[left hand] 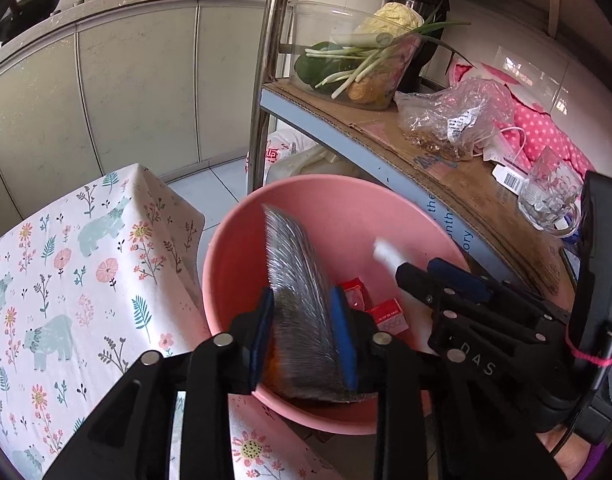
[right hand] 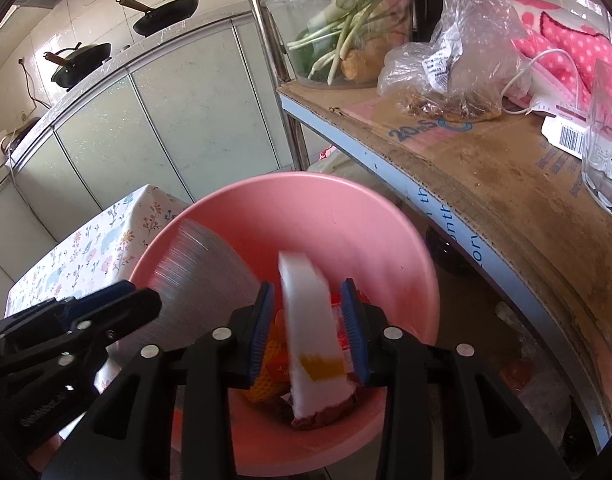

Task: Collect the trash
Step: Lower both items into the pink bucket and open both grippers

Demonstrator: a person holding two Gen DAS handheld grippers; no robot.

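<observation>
Cabinet fronts (left hand: 117, 92) fill the back of our left view, with two black pans (right hand: 165, 14) on the surface above them. Beside them stands a metal shelf (right hand: 486, 184) lined with worn cardboard, carrying a clear tub of greens (left hand: 358, 60), a crumpled plastic bag (right hand: 454, 60), a pink dotted cloth (right hand: 570, 52) and a glass mug (left hand: 550, 196). A flower-and-bear tablecloth (left hand: 65, 280) covers the low surface on the left. Between that and the shelf sits the pink basin (right hand: 306, 216), with red and orange wrappers (left hand: 390, 316) already in its bottom.

Over the basin we hold both tools. Our left gripper (left hand: 301, 332) has a silver foil packet (left hand: 293, 280) between its jaws, blurred by motion; the pads stand just apart from it on one side. Our right gripper (right hand: 308, 328) has a white wrapper with a yellow patch (right hand: 310, 320) in its gap, also blurred, with daylight showing between it and both pads.
</observation>
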